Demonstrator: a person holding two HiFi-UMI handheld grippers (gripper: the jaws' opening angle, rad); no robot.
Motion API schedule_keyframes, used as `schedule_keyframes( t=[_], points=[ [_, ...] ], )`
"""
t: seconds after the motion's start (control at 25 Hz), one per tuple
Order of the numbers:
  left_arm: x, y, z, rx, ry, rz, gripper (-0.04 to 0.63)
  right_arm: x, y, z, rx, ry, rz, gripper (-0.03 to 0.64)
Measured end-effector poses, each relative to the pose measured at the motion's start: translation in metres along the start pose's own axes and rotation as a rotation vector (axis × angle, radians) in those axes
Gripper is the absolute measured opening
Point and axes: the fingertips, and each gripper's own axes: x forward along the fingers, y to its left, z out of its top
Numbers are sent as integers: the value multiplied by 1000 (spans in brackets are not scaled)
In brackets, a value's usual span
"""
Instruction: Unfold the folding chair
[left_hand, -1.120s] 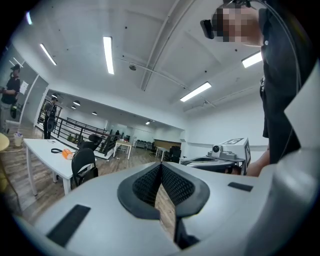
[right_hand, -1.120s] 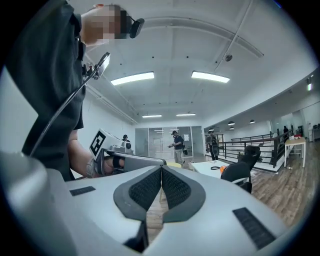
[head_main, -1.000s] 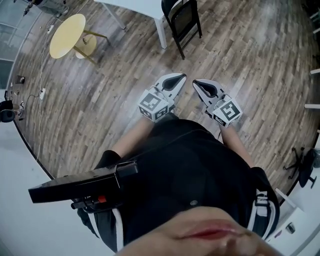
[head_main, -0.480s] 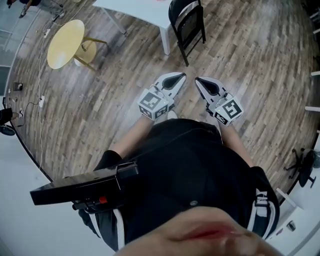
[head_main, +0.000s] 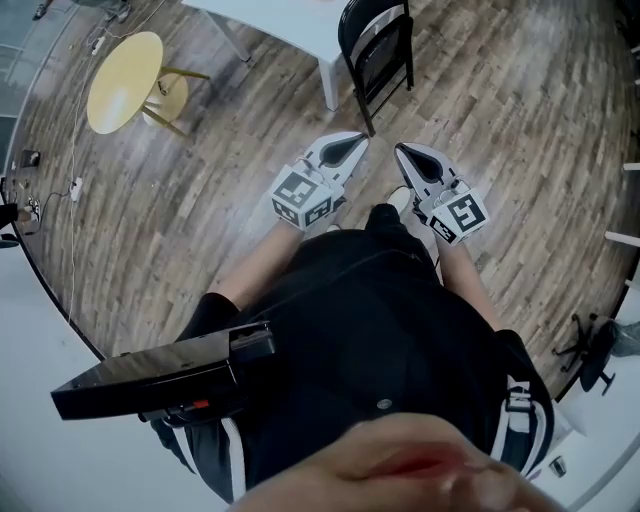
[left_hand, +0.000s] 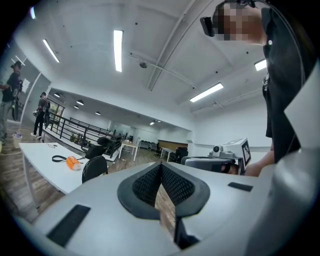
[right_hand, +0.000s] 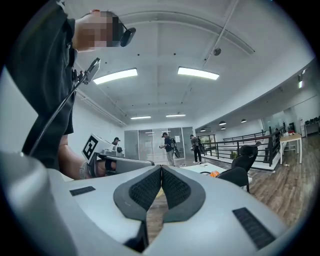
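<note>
Person wears black short-slv top (head_main: 380, 320) w/ white stripe (head_main: 228, 452) per sleeve, black head cam (right_hand: 128, 35), black boxy unit (head_main: 140, 385) w/ red dot; left tongs (head_main: 358, 143) & right tongs (head_main: 403, 153): grey-white shells, black ribbed pads (left_hand: 145, 186), b/w square-marker cubes (head_main: 300, 197).

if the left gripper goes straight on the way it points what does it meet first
Likely the right edge of the black folding chair; the left gripper aims slightly right of it, so it may just miss.

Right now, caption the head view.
Left gripper and right gripper, jaws shut, point toward the chair by the table.
</note>
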Motion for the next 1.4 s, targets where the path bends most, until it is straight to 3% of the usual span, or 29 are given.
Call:
schedule_keyframes(
  t=[0.4,0.76,1.12,1.4],
  points=[
    [107,49,30,44,5,106,5,19,-122,18,-11,-28,104,8],
    [186,72,28,62,40,206,5,16,-212,12,17,-28,191,8],
    [203,112,34,63,54,284,5,48,-243,21,-16,-14,271,8],
    [220,175,41,60,42,257,5,84,-270,23,-22,-6,216,8]
  ],
)
